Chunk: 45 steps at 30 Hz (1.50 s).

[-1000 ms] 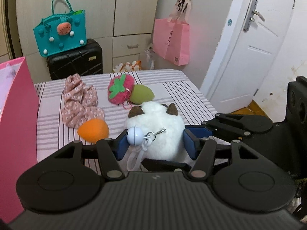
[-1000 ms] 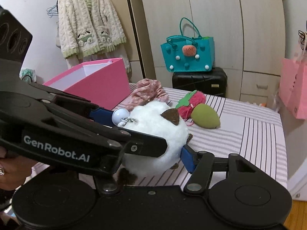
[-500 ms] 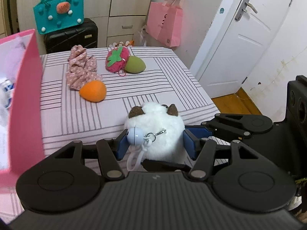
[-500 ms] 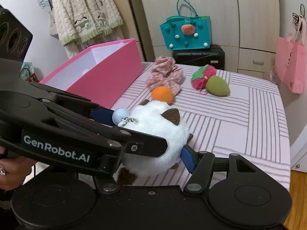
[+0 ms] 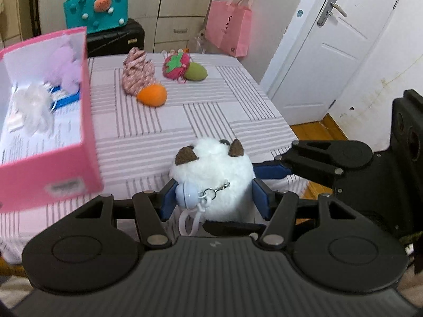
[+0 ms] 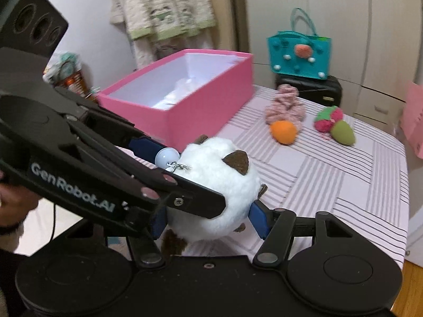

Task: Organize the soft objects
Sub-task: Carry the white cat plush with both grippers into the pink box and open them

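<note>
The striped surface (image 5: pixel 164 121) carries an open pink box (image 5: pixel 87 121) along its left side, with soft items already lying inside it. Near the far edge lie a pink ruffled cloth (image 5: pixel 137 75), a strawberry plush (image 5: pixel 175 66), a green egg-shaped sponge (image 5: pixel 195 71) and an orange one (image 5: pixel 152 95). Above the near edge, the left hand-held gripper (image 5: pixel 212 196) and the right hand-held gripper (image 6: pixel 208 216) each pinch the white plush keychain (image 5: pixel 211 177) between half-spread blue pads.
</note>
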Tool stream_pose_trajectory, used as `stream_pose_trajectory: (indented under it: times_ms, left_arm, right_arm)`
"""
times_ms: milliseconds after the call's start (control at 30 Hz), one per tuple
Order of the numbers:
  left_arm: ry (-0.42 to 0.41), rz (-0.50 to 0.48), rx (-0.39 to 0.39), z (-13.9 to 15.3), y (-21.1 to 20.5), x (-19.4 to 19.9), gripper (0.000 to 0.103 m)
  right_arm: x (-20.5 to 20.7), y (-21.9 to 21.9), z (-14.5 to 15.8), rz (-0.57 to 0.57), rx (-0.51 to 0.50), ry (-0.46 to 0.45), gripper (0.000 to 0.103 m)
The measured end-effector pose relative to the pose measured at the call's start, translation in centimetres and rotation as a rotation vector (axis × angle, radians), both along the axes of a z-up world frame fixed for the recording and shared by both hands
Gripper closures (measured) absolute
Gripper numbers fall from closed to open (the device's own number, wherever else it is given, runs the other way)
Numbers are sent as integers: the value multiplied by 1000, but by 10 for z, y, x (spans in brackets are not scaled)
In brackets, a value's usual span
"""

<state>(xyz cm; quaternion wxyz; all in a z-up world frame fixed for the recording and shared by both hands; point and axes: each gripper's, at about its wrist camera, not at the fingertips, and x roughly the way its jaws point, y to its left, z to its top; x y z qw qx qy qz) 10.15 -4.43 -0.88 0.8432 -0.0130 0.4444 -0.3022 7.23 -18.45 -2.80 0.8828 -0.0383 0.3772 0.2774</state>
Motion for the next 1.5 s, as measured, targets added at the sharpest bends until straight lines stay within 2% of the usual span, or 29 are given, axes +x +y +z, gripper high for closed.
stream_pose_trajectory:
  times_ms: [167, 300, 533, 867, 1067, 1233, 1400, 1500]
  left_arm:
    - [102, 31, -32, 4, 36, -9, 45]
    - [129, 60, -26, 10, 60, -14, 45]
    - [66, 102, -4, 31, 94, -16, 45]
    - [31, 161, -43, 53, 140, 12, 45]
    - [-55, 200, -59, 65, 158, 34, 44]
    - [-119, 237, -83, 65, 169, 70, 44]
    - [-172, 266, -63, 55, 170, 114, 46]
    - [-172, 282, -65, 44, 172, 139, 46]
  right_arm:
    - [-9, 18, 8, 71, 46, 76, 35]
    - [-13, 40, 15, 127, 60, 97, 35]
    - [1, 72, 34, 197, 96, 86, 35]
    - [40, 108, 60, 252, 113, 45, 35]
    - [67, 125, 72, 259, 128, -12, 35]
    - [105, 131, 73, 242, 162, -67, 35]
    - [154, 137, 62, 198, 201, -35, 35]
    - [179, 145, 55, 182, 181, -24, 35]
